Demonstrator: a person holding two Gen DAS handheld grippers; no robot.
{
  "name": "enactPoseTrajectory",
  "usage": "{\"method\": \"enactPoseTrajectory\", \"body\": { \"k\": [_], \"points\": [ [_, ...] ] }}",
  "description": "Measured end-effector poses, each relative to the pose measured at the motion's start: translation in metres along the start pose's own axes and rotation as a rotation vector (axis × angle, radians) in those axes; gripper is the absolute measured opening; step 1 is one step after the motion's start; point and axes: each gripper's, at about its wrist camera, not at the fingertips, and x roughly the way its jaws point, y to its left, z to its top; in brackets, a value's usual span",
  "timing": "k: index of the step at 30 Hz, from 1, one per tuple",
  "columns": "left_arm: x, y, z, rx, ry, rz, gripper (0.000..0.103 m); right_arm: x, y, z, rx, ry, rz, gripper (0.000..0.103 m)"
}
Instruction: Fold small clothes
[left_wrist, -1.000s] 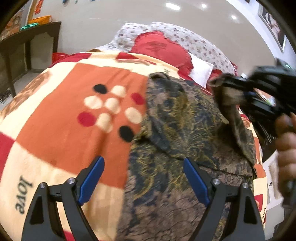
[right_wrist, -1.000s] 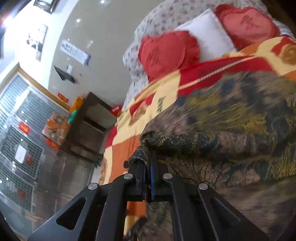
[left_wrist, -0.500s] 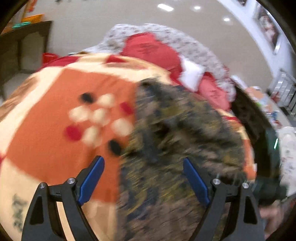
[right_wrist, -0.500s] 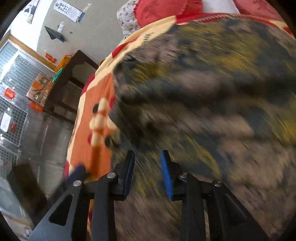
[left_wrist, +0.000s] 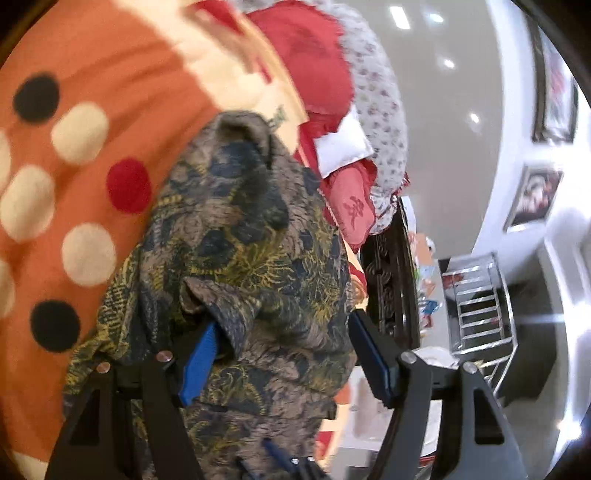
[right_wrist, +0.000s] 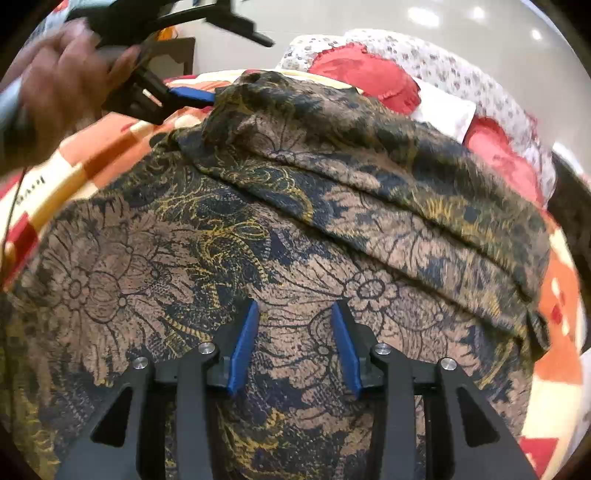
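Between the left tongs (left_wrist: 284, 354) sits a bunched fold of the garment (left_wrist: 243, 236), a brown and navy floral piece lying on the bed's orange dotted blanket (left_wrist: 85, 122). The tongs are spread wide here, and one blue pad (left_wrist: 199, 362) is tucked under a flap of cloth, so nothing is pinched as far as I can tell. Red pillows (left_wrist: 306, 62) sit past the far tip of the cloth.

Under and ahead of the right tongs (right_wrist: 293, 347) the garment (right_wrist: 295, 206) is spread out, with a thick rolled fold running across beyond the tips. These tongs are partly open and hold nothing. Up and to the left, the left tongs (right_wrist: 192, 96) poke at the garment's far corner.

My take: thin, floppy, light fabric that slumps and drags rather than holding shape. Best bet is pinching a hem or corner, not the bulky middle.
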Motion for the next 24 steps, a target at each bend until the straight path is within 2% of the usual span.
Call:
{"method": "enactPoseTrajectory", "body": {
  "k": [2, 4, 9, 10, 12, 14, 15, 18, 19, 20, 22, 24],
  "points": [
    [-0.001, 0.004, 0.002, -0.044, 0.0, 0.038, 0.074, -0.002, -0.007, -0.001, 0.031, 0.0, 0.035, 0.048],
    [0.003, 0.008, 0.001, -0.077, 0.022, 0.039, 0.076, -0.005, -0.018, -0.005, 0.057, 0.002, 0.064, 0.048],
    [0.013, 0.011, 0.013, -0.063, -0.002, 0.107, 0.074, -0.016, -0.024, -0.007, 0.051, 0.004, 0.054, 0.049],
    [0.014, 0.011, 0.015, -0.063, -0.018, 0.119, 0.069, -0.017, -0.024, -0.008, 0.052, 0.004, 0.054, 0.049],
    [0.013, 0.01, 0.017, -0.038, -0.044, 0.161, 0.05, -0.016, -0.023, -0.007, 0.053, 0.004, 0.056, 0.049],
    [0.016, 0.005, 0.015, 0.03, -0.043, 0.22, 0.02, -0.018, -0.022, -0.007, 0.055, 0.004, 0.058, 0.049],
    [0.016, -0.002, 0.011, 0.1, -0.045, 0.251, 0.018, -0.017, -0.022, -0.007, 0.056, 0.004, 0.058, 0.049],
    [0.002, -0.046, -0.016, 0.445, -0.111, 0.343, 0.016, -0.016, -0.026, -0.005, 0.056, 0.005, 0.058, 0.049],
    [-0.002, -0.062, -0.028, 0.568, -0.14, 0.352, 0.016, -0.016, -0.027, -0.005, 0.057, 0.005, 0.059, 0.049],
    [-0.005, -0.071, -0.036, 0.644, -0.162, 0.353, 0.016, -0.016, -0.026, -0.005, 0.059, 0.005, 0.061, 0.049],
    [-0.009, -0.093, -0.053, 0.866, -0.257, 0.39, 0.016, -0.015, -0.029, -0.005, 0.065, 0.006, 0.068, 0.049],
    [-0.005, -0.101, -0.062, 1.009, -0.332, 0.462, 0.017, -0.015, -0.031, -0.005, 0.075, 0.007, 0.079, 0.049]
  ]
}}
